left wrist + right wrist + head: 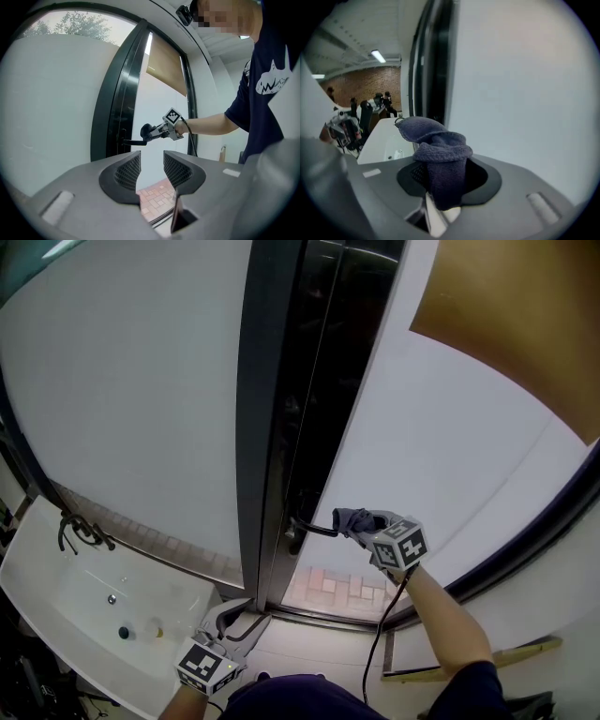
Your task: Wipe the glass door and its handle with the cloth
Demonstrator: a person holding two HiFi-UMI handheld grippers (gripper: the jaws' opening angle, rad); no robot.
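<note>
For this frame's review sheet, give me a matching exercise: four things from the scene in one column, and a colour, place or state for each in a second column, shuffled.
Things
1. cloth
2. door handle
3. left gripper
4. sink

Descriptions
A. open, holding nothing
B. black, a slim lever
C. white, at the lower left of the head view
D. bluish-grey, clamped in the right gripper

Pairs: 1-D, 2-B, 3-A, 4-C
</note>
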